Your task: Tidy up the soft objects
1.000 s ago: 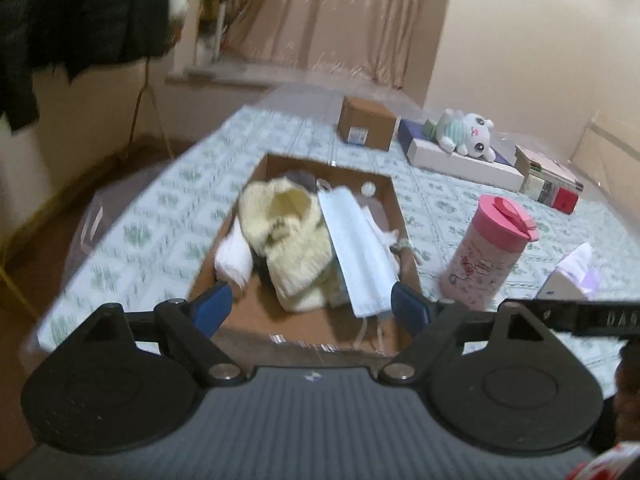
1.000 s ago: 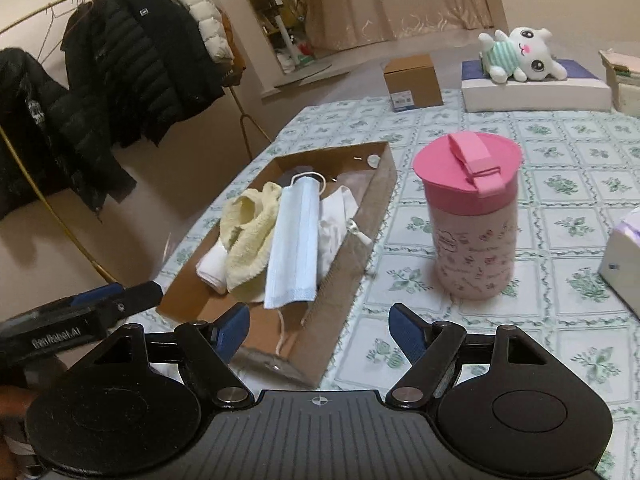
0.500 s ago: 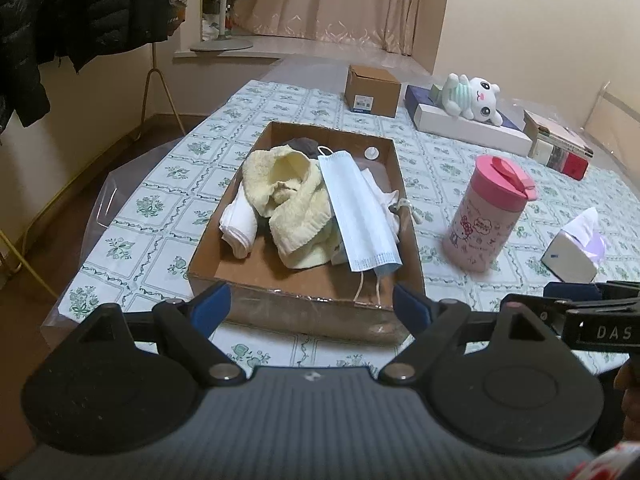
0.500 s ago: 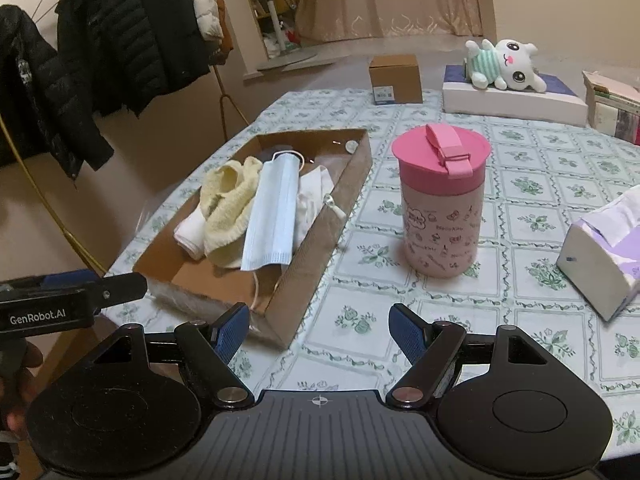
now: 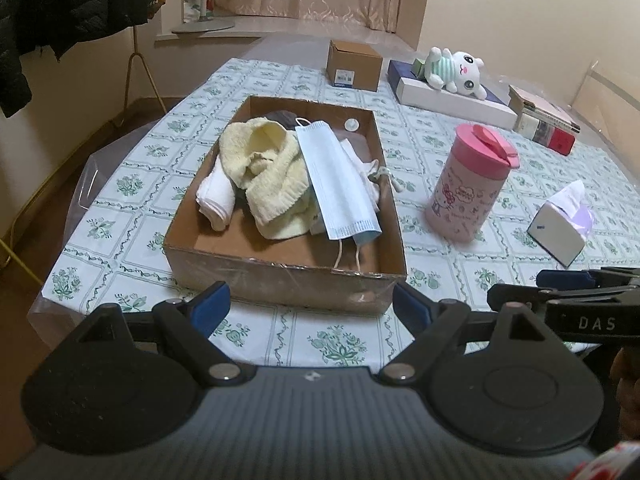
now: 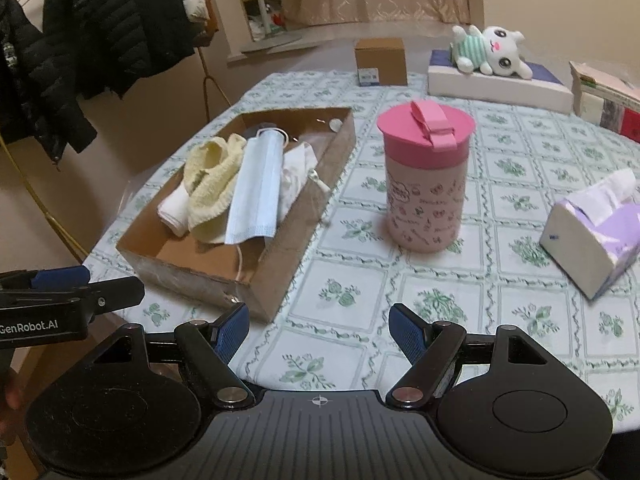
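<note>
A shallow cardboard box (image 5: 280, 276) (image 6: 280, 256) sits on the table. It holds a yellow knit cloth (image 5: 268, 172) (image 6: 210, 184), a blue face mask (image 5: 340, 184) (image 6: 256, 196), a rolled white cloth (image 5: 216, 198) (image 6: 174, 210) and white fabric (image 6: 294, 178). A plush bunny (image 5: 452, 70) (image 6: 492, 50) lies on a flat box at the back. My left gripper (image 5: 312, 306) is open and empty just before the box's near wall. My right gripper (image 6: 318, 326) is open and empty over the tablecloth, right of the box.
A pink lidded cup (image 5: 468, 188) (image 6: 426, 176) stands right of the box. A tissue pack (image 5: 560, 224) (image 6: 596, 232) lies further right. A small brown carton (image 5: 352, 64) (image 6: 380, 60) and books (image 5: 540, 120) stand at the back. Dark coats (image 6: 100, 28) hang on the left.
Both grippers have pulled back and up from the box, so more of the table shows. Both stay open and empty. The things in the box have not moved.
</note>
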